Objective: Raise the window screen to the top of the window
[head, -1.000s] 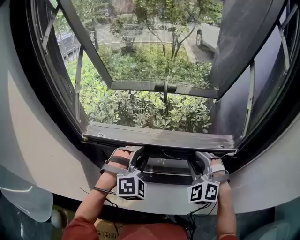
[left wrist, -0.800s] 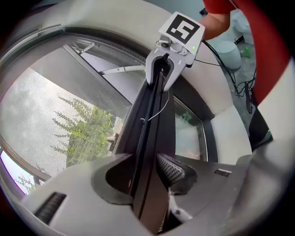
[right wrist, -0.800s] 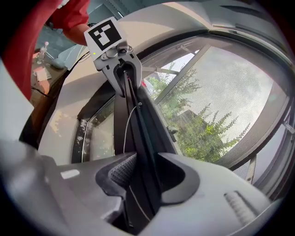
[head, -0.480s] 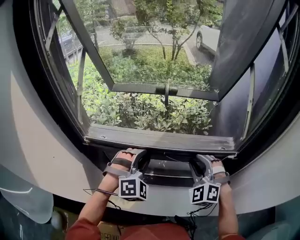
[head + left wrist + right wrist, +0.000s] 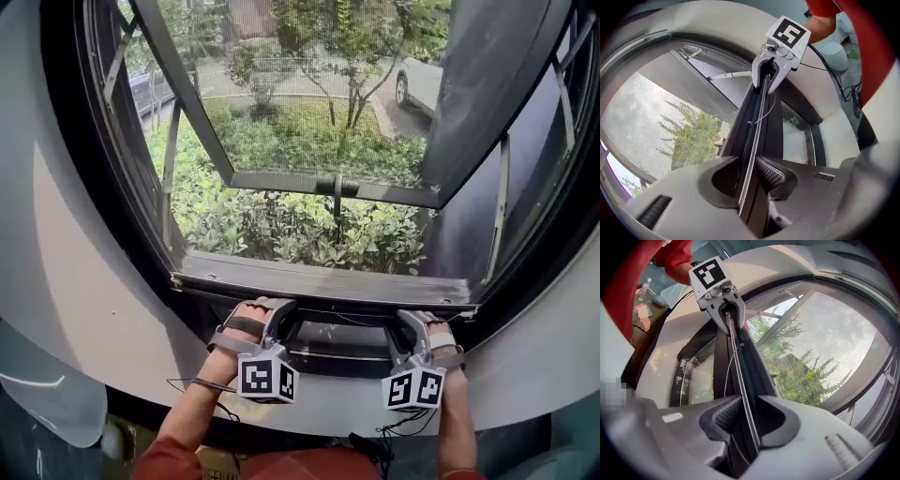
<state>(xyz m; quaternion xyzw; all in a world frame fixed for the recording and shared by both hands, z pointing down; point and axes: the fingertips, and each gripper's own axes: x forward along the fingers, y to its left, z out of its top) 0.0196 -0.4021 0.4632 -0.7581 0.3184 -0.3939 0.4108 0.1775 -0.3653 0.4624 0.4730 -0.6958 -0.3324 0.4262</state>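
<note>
The window screen's dark bottom bar (image 5: 319, 279) runs across the lower part of the window opening, with its mesh (image 5: 647, 108) rising behind it. My left gripper (image 5: 281, 307) holds the bar near its left end and my right gripper (image 5: 405, 319) near its right end. Both have just been closing with the bar between their jaws. In the left gripper view the bar (image 5: 757, 122) passes between the jaws of the left gripper (image 5: 750, 173), against the ribbed pad (image 5: 771, 173). In the right gripper view the bar (image 5: 738, 362) sits in the right gripper (image 5: 743, 420) the same way.
An outer casement sash with a handle (image 5: 336, 185) stands swung outward. Bushes (image 5: 281, 225) and a white car (image 5: 422, 75) lie outside. The pale curved sill (image 5: 328, 398) is under the grippers, and cables (image 5: 370, 445) hang below it.
Both grippers stay at the bar. The bar and window sit slightly lower in the head view than a second ago.
</note>
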